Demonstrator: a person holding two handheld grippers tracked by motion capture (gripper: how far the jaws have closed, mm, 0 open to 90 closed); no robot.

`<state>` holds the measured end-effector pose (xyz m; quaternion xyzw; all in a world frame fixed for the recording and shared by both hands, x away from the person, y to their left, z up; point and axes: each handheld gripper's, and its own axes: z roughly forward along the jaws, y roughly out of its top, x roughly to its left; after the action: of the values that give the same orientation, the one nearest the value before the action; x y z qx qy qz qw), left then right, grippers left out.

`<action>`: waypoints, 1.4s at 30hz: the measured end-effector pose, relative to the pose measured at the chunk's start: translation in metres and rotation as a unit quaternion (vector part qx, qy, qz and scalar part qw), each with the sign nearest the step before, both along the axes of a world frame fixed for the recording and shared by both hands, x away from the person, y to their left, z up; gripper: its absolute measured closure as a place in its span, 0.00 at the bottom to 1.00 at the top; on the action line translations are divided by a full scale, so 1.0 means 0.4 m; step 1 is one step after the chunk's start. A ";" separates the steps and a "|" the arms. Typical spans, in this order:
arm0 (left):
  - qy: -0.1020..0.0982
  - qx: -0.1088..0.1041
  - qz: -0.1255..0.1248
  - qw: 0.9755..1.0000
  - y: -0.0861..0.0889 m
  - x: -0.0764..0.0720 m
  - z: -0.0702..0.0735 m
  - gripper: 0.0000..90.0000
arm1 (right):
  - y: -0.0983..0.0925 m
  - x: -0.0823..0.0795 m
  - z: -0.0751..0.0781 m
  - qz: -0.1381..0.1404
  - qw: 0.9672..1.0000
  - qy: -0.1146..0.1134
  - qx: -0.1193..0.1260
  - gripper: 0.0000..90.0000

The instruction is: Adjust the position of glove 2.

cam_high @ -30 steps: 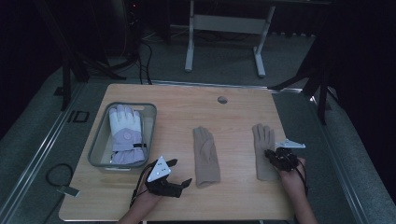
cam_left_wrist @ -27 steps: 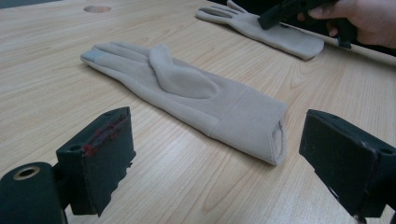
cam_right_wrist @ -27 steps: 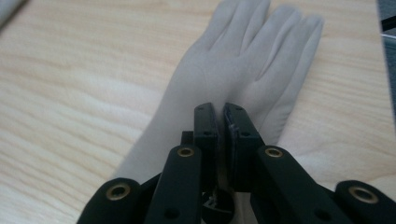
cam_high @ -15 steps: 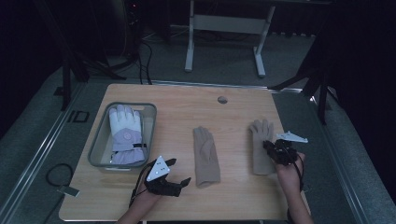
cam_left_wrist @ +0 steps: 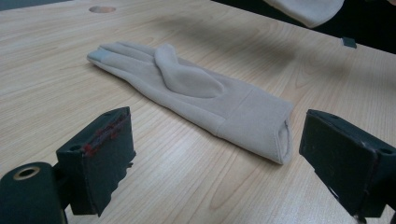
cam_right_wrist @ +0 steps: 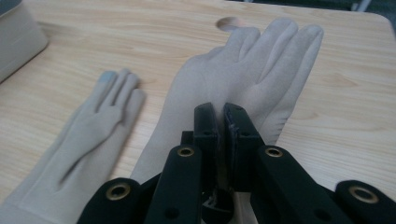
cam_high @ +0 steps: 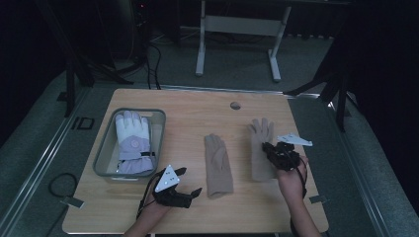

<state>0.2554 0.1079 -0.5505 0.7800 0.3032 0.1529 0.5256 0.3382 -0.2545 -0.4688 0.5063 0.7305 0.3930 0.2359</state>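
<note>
The right gripper (cam_high: 273, 152) has its jaws pressed together on the right beige glove (cam_high: 261, 148), pinching the fabric partway along the palm; in the right gripper view the two black pads meet with the cloth between them, and the glove's fingers spread out beyond the jaws toward the round hole (cam_right_wrist: 229, 23) in the table (cam_high: 197, 106). From above, this glove seems to hang a little off the wood at the gripped part, though the dim light makes that hard to confirm. The left beige glove (cam_high: 218, 165) lies flat near the middle of the table, fingers pointing away from the person, well apart from the gripped one. The left gripper (cam_high: 191, 183) rests near the front edge with its jaws spread wide, nothing between them; its view looks over the cuff (cam_left_wrist: 280, 135) of the flat glove just ahead. At the left a grey bin (cam_high: 104, 153) holds a white and lilac ski glove (cam_high: 132, 143)
</note>
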 end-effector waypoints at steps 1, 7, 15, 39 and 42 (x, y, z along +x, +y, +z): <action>0.000 0.000 0.000 1.000 0.000 0.000 0.000 0.11 | 0.000 0.000 0.000 0.000 1.000 0.000 0.000 0.94; -0.002 0.000 0.002 1.000 0.002 0.000 0.001 0.11 | 0.085 -0.008 -0.001 0.028 1.000 -0.002 0.004 0.94; -0.004 -0.002 0.004 1.000 0.005 0.000 0.004 0.11 | 0.183 -0.009 -0.009 0.045 0.999 0.007 0.024 0.94; -0.003 -0.003 -0.002 1.000 0.003 -0.001 0.005 0.11 | 0.322 -0.020 -0.135 0.069 0.995 0.066 0.002 0.92; -0.003 -0.003 -0.004 1.000 0.001 -0.002 0.005 0.11 | 0.323 -0.020 -0.158 0.069 0.995 0.073 -0.001 0.90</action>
<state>0.2546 0.1083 -0.5484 0.7790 0.2992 0.1522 0.5296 0.3301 -0.1253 -0.5320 0.4815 0.7794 0.3699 0.1545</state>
